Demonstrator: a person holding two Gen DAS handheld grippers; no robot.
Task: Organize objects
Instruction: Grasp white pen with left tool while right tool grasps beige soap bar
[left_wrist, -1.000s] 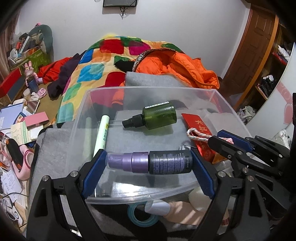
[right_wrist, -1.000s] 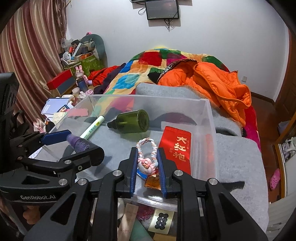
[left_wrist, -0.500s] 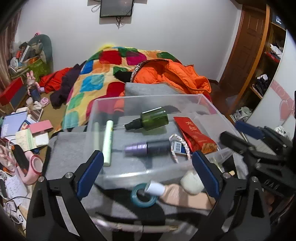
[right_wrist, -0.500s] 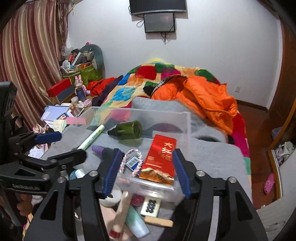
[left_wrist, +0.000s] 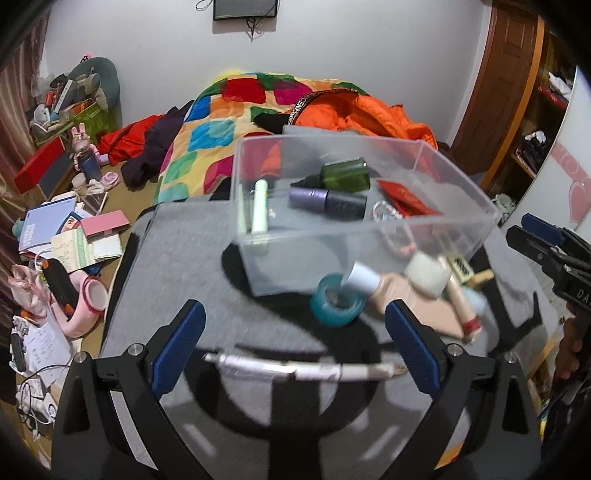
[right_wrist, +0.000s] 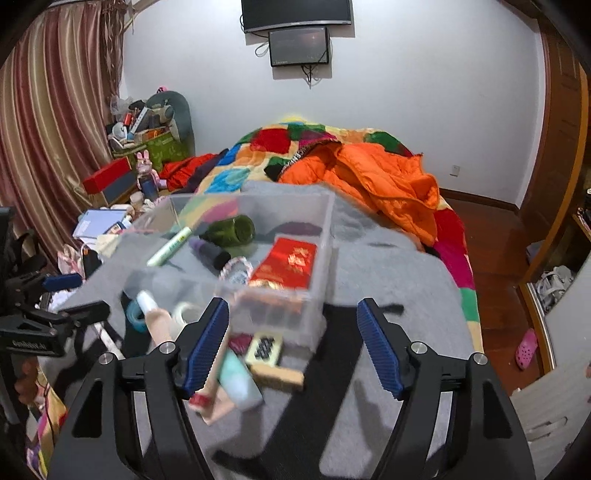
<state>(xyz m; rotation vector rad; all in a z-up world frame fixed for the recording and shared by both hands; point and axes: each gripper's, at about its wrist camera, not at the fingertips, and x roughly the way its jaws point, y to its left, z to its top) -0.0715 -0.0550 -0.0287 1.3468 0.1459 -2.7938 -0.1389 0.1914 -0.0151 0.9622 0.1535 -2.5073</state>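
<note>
A clear plastic bin stands on a grey blanket. It holds a green spray bottle, a purple and black bottle, a green marker, a red envelope and a braided charm. My left gripper is open and empty, in front of the bin. My right gripper is open and empty, at the bin's near right corner.
Loose things lie before the bin: a teal tape roll, a beige tube, a white tape roll, a mint tube, a white cable. Clutter covers the floor at left.
Both grippers opened and let go of the purple bottle and the braided charm, which now lie in the bin. Both grippers pulled back and up from the bin.
</note>
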